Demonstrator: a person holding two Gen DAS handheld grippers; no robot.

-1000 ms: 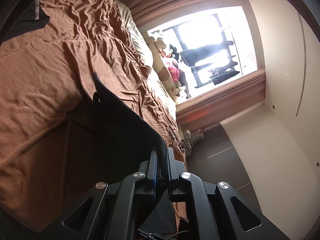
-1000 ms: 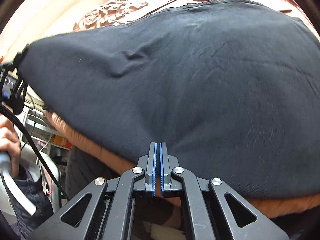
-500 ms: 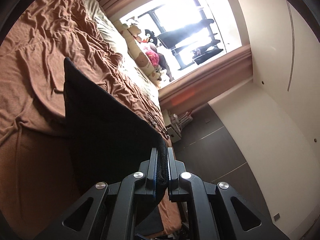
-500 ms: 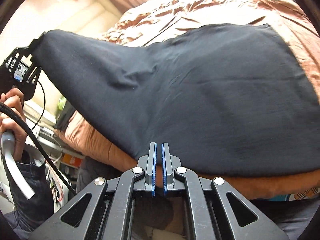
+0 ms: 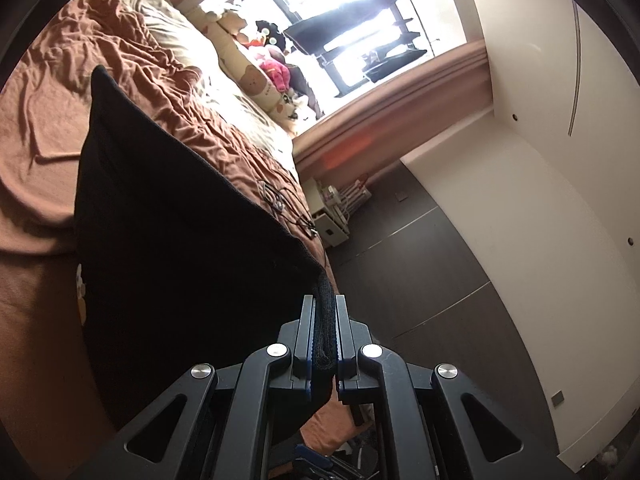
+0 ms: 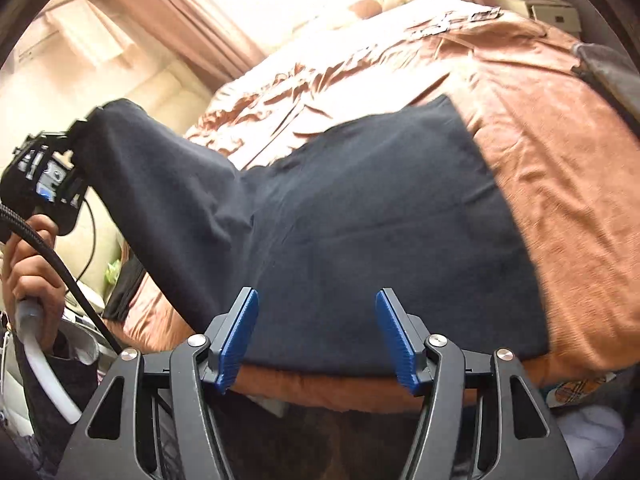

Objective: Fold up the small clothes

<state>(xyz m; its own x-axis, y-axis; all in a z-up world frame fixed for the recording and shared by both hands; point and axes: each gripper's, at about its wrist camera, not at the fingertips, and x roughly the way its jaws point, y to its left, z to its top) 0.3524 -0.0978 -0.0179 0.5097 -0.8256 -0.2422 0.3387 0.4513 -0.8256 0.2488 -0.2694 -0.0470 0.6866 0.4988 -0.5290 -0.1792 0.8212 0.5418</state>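
The left gripper (image 5: 324,320) pinches one corner of a black garment (image 6: 380,240), lifting it off a rumpled brown bedspread (image 6: 560,184). The right gripper (image 6: 316,332) stands wide apart, holding nothing; the cloth's near edge lies just ahead of its fingers.

Bright window (image 5: 352,28), pink curtain (image 5: 400,108), dark floor (image 5: 420,264), white wall (image 5: 540,160), brown-sheeted bed (image 5: 48,148).
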